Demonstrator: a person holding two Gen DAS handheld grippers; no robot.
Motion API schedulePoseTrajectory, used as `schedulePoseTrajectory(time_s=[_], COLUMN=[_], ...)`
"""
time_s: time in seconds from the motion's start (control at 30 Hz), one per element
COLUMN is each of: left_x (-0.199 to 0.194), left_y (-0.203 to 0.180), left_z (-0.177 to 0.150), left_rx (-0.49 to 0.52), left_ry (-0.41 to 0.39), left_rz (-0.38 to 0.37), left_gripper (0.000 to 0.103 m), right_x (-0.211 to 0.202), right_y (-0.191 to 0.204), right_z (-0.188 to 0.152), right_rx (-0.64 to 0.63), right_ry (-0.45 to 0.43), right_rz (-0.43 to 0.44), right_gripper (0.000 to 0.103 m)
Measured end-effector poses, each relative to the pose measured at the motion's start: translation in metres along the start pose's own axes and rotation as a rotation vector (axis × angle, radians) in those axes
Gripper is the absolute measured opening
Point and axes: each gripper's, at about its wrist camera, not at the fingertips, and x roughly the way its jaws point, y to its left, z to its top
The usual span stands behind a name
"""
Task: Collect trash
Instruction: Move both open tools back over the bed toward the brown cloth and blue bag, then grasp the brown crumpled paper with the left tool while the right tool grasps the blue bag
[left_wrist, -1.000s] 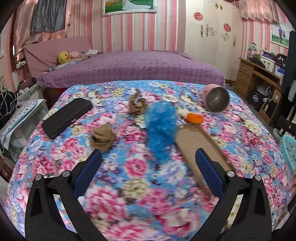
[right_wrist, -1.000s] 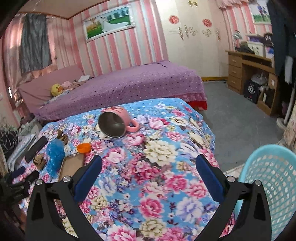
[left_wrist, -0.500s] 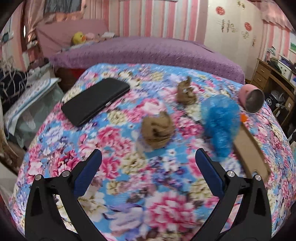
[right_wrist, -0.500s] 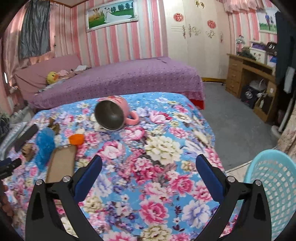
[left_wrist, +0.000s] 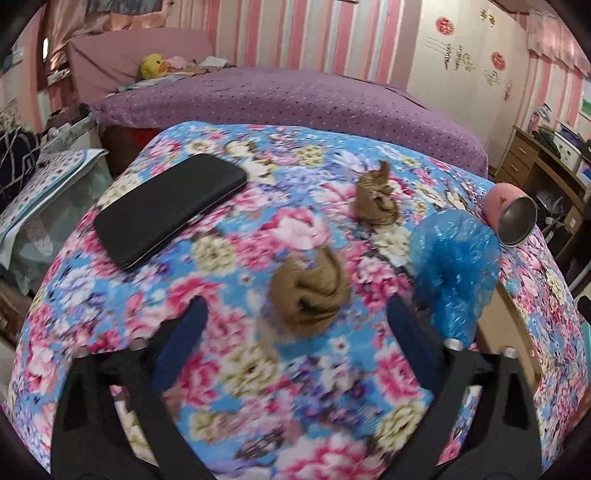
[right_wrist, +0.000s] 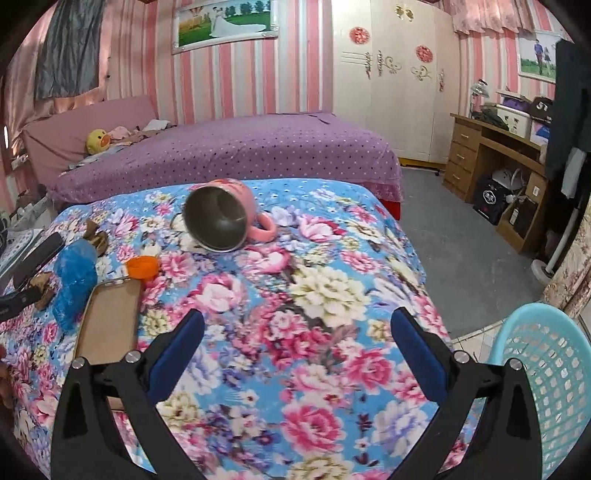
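Approach underway: left gripper (left_wrist: 295, 325) jaws wide, empty, straddling the nearer crumpled brown paper wad (left_wrist: 309, 290) on the floral cloth (left_wrist: 229, 254). Recommend lowering squarely, closing mid-wad. Right gripper (right_wrist: 295, 343) wide, empty, beside the blue basket (right_wrist: 554, 373).

crumpled brown paper wad (left_wrist: 310, 291) | crinkly blue plastic bag (left_wrist: 456, 258) | metal-lined mug (right_wrist: 218, 218)

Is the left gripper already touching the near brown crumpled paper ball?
Apart. In the left wrist view, flowered cloth shows between the open left gripper and the brown paper ball.
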Motion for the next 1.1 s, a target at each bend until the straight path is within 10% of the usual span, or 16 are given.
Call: schedulePoseTrajectory(time_s=[0.1, 0.67, 0.83, 0.93, 1.1], left_x=[0.008, -0.046, -0.052, -0.055, -0.062], left_y=[-0.005, 0.101, 0.108, 0.104, 0.094], left_z=[0.001, -0.01, -0.008, -0.007, -0.005], left_rx=[0.02, -0.104, -0.103, -0.095, -0.082], left_ry=[0.022, -0.035, -0.056, -0.066, -0.088], left_rz=[-0.023, 0.122, 0.139, 0.136, 0.126], left_gripper=[0.041, 0.04, 0.04, 0.04, 0.04], right_x=[0.001, 0.024, 0.046, 0.06, 0.038], right_y=[0.017, 0.202, 0.23, 0.236, 0.221], right_z=[-0.001, 0.017, 0.019, 0.015, 0.017], right_rx=[-0.037, -0.288, -0.324, -0.333, -0.33], right_ry=[0.002, 0.032, 0.115, 0.178, 0.078], right_rz=[0.011, 0.249, 0.267, 0.308, 0.31], right_gripper=[0.099, 0.096, 0.068, 0.033, 0.028])
